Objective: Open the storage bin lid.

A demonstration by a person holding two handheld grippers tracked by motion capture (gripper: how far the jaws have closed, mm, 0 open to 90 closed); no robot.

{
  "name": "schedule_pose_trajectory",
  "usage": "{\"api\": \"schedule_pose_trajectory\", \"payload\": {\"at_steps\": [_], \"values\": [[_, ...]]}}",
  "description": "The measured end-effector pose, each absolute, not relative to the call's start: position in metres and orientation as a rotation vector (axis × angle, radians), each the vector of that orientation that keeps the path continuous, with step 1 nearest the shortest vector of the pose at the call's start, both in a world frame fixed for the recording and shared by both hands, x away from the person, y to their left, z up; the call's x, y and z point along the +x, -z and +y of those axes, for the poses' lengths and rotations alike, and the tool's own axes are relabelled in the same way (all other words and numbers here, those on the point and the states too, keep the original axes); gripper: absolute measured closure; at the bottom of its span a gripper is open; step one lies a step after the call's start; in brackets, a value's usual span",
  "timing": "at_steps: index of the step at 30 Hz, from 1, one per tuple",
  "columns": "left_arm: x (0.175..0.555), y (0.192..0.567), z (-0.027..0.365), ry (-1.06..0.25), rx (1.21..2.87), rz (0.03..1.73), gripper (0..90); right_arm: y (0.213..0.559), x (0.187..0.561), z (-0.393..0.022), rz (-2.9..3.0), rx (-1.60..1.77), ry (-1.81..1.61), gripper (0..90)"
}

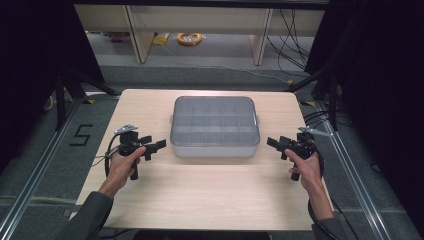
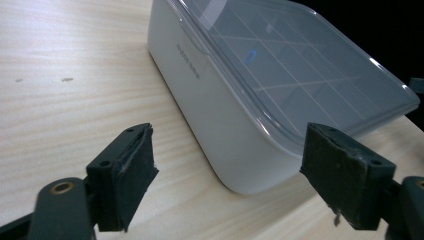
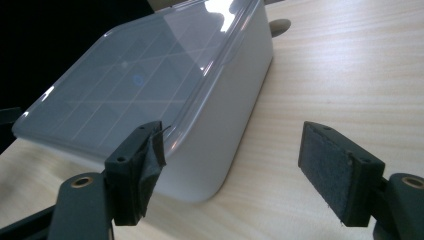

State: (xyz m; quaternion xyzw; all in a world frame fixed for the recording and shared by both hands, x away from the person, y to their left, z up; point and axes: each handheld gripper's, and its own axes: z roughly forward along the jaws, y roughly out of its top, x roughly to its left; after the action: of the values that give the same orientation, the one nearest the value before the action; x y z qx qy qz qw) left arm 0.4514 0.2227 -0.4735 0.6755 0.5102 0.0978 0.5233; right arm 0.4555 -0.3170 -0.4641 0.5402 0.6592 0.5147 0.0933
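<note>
A white box with a clear lid over a grid of compartments lies shut in the middle of the wooden table. My left gripper hovers just left of the box's near left corner, apart from it, jaws open and empty. In the left gripper view that corner of the box lies ahead between the two black pads. My right gripper stands off the near right corner, also open and empty. In the right gripper view the box lies ahead on the left, behind the left pad.
Bare tabletop spreads in front of the box and on both sides of it. Black frame legs stand by the table's far corners. On the floor are loose cables, a coil of yellow cord far back, and a "5" mark.
</note>
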Motion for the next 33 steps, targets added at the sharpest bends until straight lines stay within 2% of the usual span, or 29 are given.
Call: {"api": "schedule_pose_trajectory", "payload": {"at_steps": [14, 17, 18, 23, 24, 26, 33], "values": [[0.483, 0.460, 0.212, -0.196, 1.604, 1.241, 28.3, 0.457, 0.498, -0.304, 1.957, 1.591, -1.574, 35.8], [0.490, 0.458, 0.208, -0.204, 1.595, 1.257, 29.4, 0.454, 0.500, -0.297, 1.960, 1.679, -1.565, 35.9], [0.493, 0.458, 0.207, -0.207, 1.599, 1.252, 31.1, 0.455, 0.508, -0.296, 1.973, 1.593, -1.562, 36.9], [0.507, 0.457, 0.201, -0.206, 1.594, 1.264, 35.8, 0.452, 0.514, -0.289, 1.981, 1.615, -1.568, 37.2], [0.510, 0.457, 0.200, -0.209, 1.601, 1.266, 36.7, 0.449, 0.515, -0.284, 1.966, 1.707, -1.569, 37.6], [0.516, 0.457, 0.199, -0.208, 1.609, 1.268, 38.6, 0.452, 0.522, -0.287, 1.975, 1.609, -1.562, 38.3], [0.540, 0.465, 0.196, -0.178, 1.645, 1.291, 44.8, 0.456, 0.528, -0.282, 1.966, 1.702, -1.555, 40.1]]}}
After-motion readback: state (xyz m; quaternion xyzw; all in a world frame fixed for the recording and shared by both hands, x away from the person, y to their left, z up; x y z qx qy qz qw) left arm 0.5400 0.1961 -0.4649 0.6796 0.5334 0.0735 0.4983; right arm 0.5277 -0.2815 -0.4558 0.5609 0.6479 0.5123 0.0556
